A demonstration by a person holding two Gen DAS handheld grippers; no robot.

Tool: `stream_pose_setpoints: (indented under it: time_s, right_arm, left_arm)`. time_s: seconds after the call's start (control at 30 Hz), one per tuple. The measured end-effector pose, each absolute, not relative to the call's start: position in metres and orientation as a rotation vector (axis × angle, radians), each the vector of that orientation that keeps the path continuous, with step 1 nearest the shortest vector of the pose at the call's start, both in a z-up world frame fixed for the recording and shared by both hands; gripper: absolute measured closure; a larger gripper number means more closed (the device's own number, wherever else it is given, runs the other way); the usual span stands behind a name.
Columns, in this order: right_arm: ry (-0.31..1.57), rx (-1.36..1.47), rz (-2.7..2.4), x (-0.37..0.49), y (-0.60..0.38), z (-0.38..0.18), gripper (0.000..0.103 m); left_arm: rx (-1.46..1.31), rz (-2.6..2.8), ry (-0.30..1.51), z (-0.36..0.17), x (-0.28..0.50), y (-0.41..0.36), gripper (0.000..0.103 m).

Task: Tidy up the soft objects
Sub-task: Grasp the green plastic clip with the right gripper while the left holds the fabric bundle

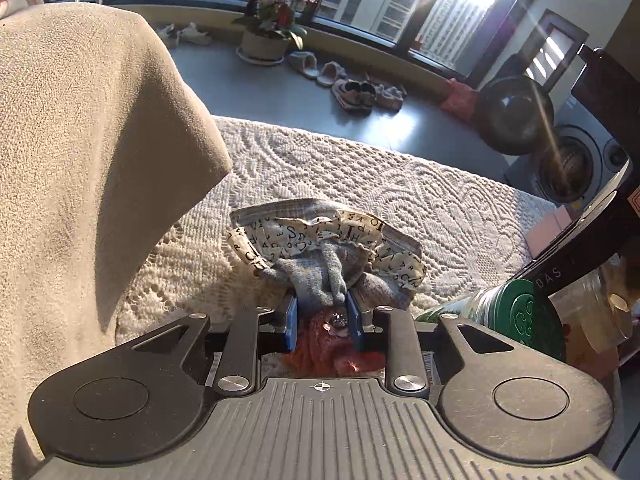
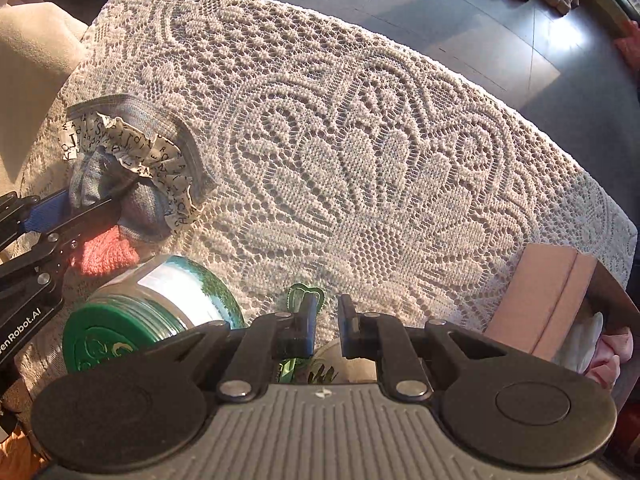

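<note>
A soft doll with grey knit limbs (image 1: pixel 324 276), a letter-print frilled dress (image 1: pixel 280 236) and red yarn hair (image 1: pixel 316 350) lies on the lace-covered table (image 1: pixel 420 196). My left gripper (image 1: pixel 322 316) is shut on the doll's grey knit part, its blue pads on either side. The doll also shows at the left of the right wrist view (image 2: pixel 132 168), with the left gripper (image 2: pixel 76 204) on it. My right gripper (image 2: pixel 325 326) is slightly open and empty, above the table's near edge.
A jar with a green lid (image 2: pixel 132 320) lies on its side near the doll. A pink box (image 2: pixel 552 300) holding soft items stands at the right. A beige cushion (image 1: pixel 88 152) rises at the left. Shoes (image 1: pixel 360 92) and a flower pot (image 1: pixel 266 40) sit on the floor beyond.
</note>
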State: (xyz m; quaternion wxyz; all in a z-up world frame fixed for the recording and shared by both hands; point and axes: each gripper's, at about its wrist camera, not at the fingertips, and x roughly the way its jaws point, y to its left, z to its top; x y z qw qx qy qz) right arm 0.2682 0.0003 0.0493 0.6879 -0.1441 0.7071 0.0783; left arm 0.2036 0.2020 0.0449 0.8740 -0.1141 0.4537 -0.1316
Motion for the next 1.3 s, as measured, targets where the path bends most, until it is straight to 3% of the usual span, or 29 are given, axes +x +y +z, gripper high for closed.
stream_pose_setpoints:
  time_s: [0.27,0.87,1.0,1.13,1.3]
  right_arm:
    - [1.64,-0.403,0.299,0.271,0.019,0.047,0.09]
    - [1.572,-0.486,0.37,0.251,0.062,0.052,0.089]
    - [1.505,-0.466,0.341,0.248,0.059,0.064,0.102]
    - [1.426,-0.386,0.33,0.258,0.049,0.09,0.102]
    - [1.523,-0.433,0.387,0.247,0.045,0.083,0.095]
  left_arm:
    - [-0.227,-0.282,0.937,0.042,0.204,0.199,0.074]
    - [-0.244,-0.279,0.93,0.041,0.204,0.2,0.074]
    - [-0.268,-0.28,0.935,0.042,0.207,0.202,0.074]
    - [-0.255,-0.27,0.952,0.042,0.213,0.202,0.075]
    - [-0.25,-0.271,0.951,0.041,0.212,0.2,0.074]
